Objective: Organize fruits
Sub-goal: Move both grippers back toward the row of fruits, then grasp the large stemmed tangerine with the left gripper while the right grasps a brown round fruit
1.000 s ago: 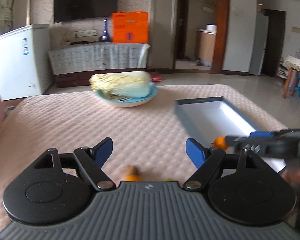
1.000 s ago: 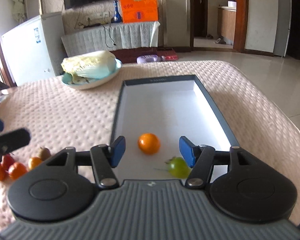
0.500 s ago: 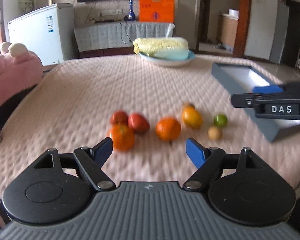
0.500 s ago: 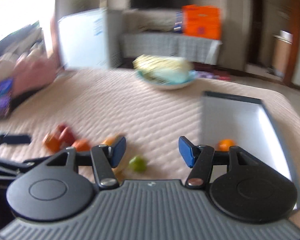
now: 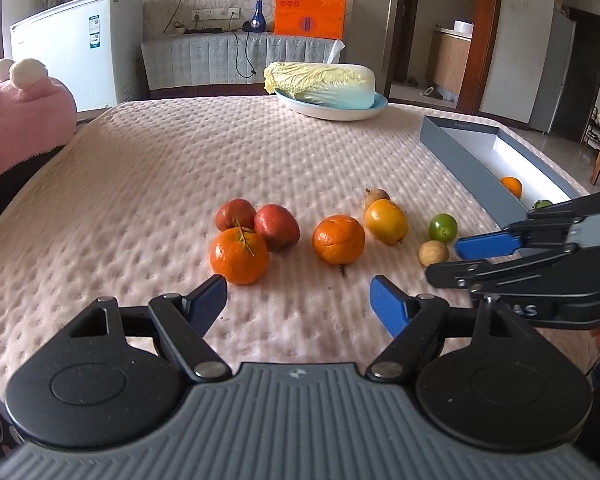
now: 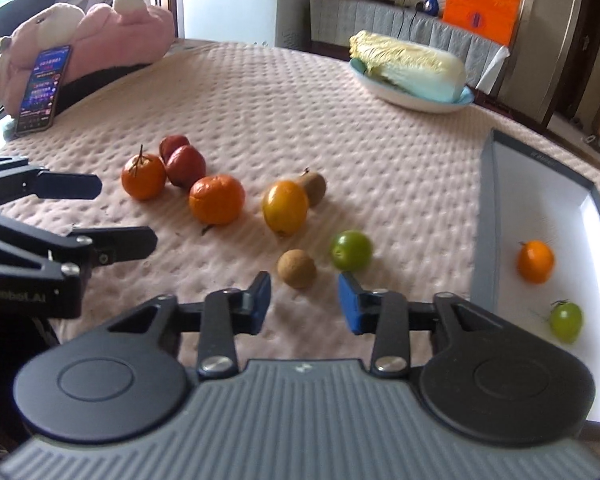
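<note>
While closing emptily, right hand-held gripper (image 6: 303, 302) tilts tableward.

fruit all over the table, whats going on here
A person holding two tongs is sorting fruit into a grey tray. A small orange and a green fruit already lie in it. The right tongs, empty, are closing near a small brown fruit; the left tongs are open by a tangerine.

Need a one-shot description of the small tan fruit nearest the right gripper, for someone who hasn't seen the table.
Start at the grey tray on the table's right side, then look just left of it on the pink cloth. Two small round fruits sit there together: the green fruit and, left of it, the tan fruit, dull brown and smallest of the loose fruits.
</note>
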`<state>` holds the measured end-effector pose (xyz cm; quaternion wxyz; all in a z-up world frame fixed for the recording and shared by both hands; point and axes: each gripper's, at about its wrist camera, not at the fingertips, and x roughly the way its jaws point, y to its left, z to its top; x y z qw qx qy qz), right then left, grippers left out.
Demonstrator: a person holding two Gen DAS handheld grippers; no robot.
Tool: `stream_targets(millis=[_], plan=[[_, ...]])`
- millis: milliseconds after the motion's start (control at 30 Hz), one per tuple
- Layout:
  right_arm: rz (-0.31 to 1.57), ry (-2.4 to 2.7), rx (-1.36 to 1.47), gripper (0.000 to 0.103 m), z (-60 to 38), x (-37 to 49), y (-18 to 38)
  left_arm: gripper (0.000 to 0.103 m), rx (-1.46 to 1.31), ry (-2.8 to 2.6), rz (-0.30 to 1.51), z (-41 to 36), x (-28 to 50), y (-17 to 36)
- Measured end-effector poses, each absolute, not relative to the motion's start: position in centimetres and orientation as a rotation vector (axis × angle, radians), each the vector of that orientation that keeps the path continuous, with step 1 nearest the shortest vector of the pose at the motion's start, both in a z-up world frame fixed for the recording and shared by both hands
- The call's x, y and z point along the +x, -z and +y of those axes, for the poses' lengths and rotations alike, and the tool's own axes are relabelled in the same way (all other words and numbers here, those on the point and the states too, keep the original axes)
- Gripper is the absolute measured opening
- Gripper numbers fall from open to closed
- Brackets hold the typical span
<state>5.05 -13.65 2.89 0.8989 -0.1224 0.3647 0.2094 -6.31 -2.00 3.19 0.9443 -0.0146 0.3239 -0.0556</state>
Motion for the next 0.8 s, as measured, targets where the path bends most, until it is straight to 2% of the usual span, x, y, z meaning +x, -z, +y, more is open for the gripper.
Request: stream_targets(millis=[167,233,367,533,700,800], plan=[[0.760,-0.439,-0.245,0.035,-13.0,5.8,-2.5,0.082,-0.057,0.084,0.666,-0.9,-5.8,-3.0],[0.769,-0.445,-0.227,0.025,-13.0,6.2,-2.5,0.082,-0.073,0.066,0.670,-0.3,-5.4,-2.9],[0.774,-0.452,-0.229,0.025,-13.0,6.1,-2.5,0.081,-0.088,0.038,0.678,0.6,-4.4,-2.4],[0.777,-0.463,-0.236,0.025,-13.1,5.9,-2.6,0.074,-0.097,0.027,0.674,0.9,-3.0,-2.2],[0.777,-0.472,-0.244,0.025,-13.2,5.7,-2.6,0.055,-0.090,0.026,0.698,0.9,-1.9,-1.4],[0.775,-0.474,-0.247,0.025,-13.2,5.7,-2.6,0.048,-0.070,0.027,0.692,0.7,-1.7,-1.2]])
